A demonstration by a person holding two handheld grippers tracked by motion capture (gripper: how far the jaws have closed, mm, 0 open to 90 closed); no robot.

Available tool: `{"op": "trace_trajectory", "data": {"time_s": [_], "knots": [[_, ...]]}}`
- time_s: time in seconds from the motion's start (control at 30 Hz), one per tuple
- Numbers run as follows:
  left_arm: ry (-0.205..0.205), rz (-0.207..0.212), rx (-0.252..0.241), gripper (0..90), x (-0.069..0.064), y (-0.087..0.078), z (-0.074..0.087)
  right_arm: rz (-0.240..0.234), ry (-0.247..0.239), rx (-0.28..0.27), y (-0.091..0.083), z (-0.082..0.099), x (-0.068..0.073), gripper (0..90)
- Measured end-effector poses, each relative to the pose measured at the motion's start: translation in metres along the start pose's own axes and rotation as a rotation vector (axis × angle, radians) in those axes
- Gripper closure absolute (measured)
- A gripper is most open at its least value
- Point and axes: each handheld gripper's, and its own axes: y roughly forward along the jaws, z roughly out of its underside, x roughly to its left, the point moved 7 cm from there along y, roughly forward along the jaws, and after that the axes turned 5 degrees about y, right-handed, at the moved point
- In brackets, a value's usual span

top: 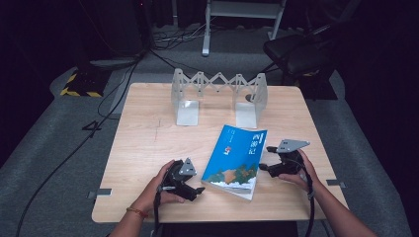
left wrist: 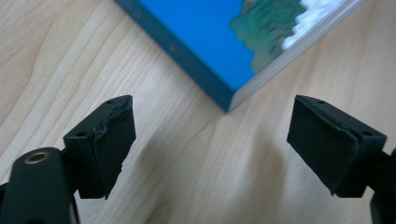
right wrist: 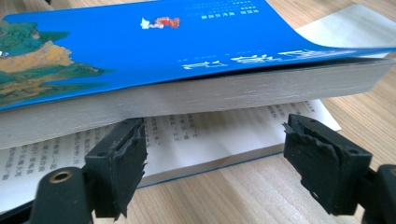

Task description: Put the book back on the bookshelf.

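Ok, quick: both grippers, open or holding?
Left gripper: open, holding nothing, thick blue paperback book's corner ahead.
Right gripper: open, at the book's page edge.

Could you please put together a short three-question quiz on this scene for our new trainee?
1. True or false: the blue book stands upright in the metal book rack.
2. Which gripper points at the book's page edge, where a gap shows between the pages? A left, B right.
3. What lies between the left gripper's open jaws?

Key:
1. False; it lies flat on the table, nearer the person than the rack.
2. B, the right gripper.
3. Bare tabletop; the book's corner lies just beyond them.
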Motion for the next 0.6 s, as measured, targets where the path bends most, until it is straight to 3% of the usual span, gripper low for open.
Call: {"op": "trace_trajectory", "data": {"time_s": [0.07,0.23,0.3,0.37,0.43,0.53,0.6], "knots": [[0.005,-0.003,-0.016,15.7,-0.005,-0.002,-0.006,0.001,-0.004,0.006,0.001,-0.001,0.001,22.4],[0.035,0.035,-0.044,15.8,-0.019,0.003,-0.024,0.004,-0.016,0.011,0.004,-0.004,0.003,24.1],[0.080,0.066,-0.045,15.9,-0.031,0.011,-0.033,0.010,-0.026,0.018,0.005,-0.007,0.005,24.4],[0.105,0.056,-0.043,15.2,-0.038,0.018,-0.040,-0.016,-0.030,0.012,0.006,-0.009,0.009,29.9],[0.098,0.060,-0.051,15.6,-0.041,0.021,-0.045,-0.026,-0.040,0.015,0.006,-0.010,0.013,30.0],[0.129,0.053,-0.038,15.9,-0.046,0.024,-0.050,-0.024,-0.069,0.022,0.008,-0.013,0.020,29.9],[0.103,0.055,-0.045,15.9,-0.047,0.025,-0.053,-0.016,-0.065,0.011,0.007,-0.015,0.022,30.0]]}}
